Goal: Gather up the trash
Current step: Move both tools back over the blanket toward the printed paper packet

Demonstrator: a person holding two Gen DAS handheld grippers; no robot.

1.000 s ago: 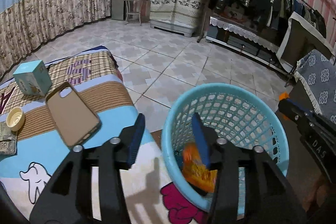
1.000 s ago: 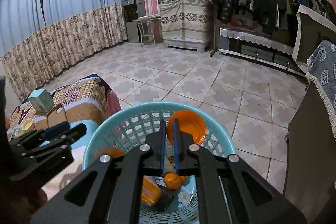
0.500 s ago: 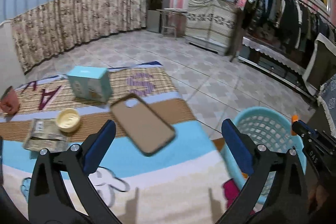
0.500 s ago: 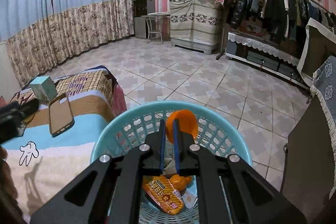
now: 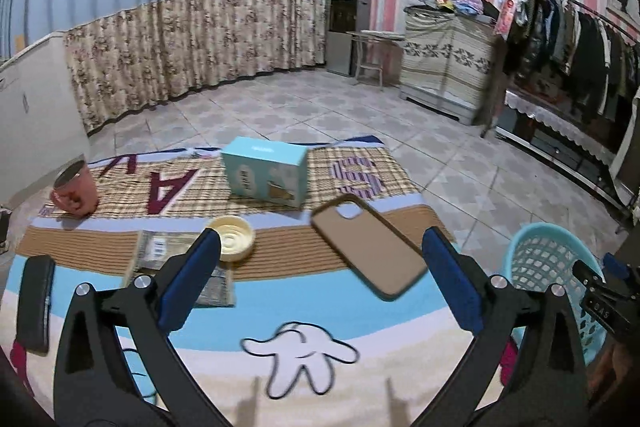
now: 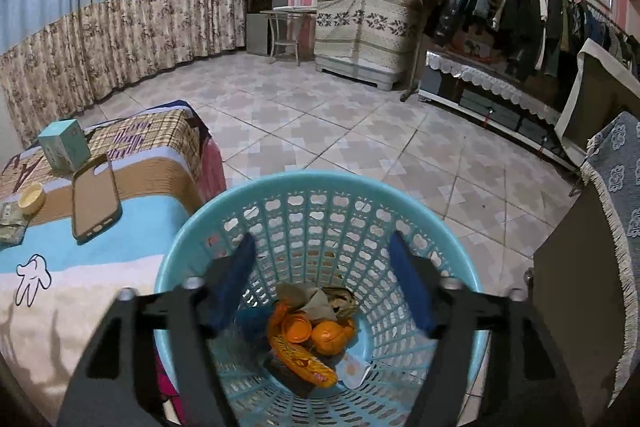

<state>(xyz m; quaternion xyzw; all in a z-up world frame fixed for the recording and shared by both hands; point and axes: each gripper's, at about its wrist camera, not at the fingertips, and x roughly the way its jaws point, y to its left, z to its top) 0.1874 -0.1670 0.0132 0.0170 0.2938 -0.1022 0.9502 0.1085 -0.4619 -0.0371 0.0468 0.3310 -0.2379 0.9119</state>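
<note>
My right gripper [image 6: 322,283] is open and empty above the light blue basket [image 6: 400,203], which holds an orange lid [image 6: 297,330], an orange wrapper [image 6: 304,363] and other trash. My left gripper [image 5: 320,279] is open and empty over the blanket-covered table [image 5: 304,311]. Ahead of it lie a cream lid [image 5: 231,238] on a flat silvery wrapper [image 5: 154,251]. The basket [image 5: 548,259] shows at the table's right end.
On the table are a brown phone case [image 5: 368,245], a teal box [image 5: 264,177], a red mug [image 5: 74,189] and a black object [image 5: 36,301] at the left edge. Tiled floor lies beyond, with a dark cabinet [image 6: 580,287] right of the basket.
My right gripper opened and the orange lid dropped into the basket. My left gripper opened wide and swung left from the basket to over the table.
</note>
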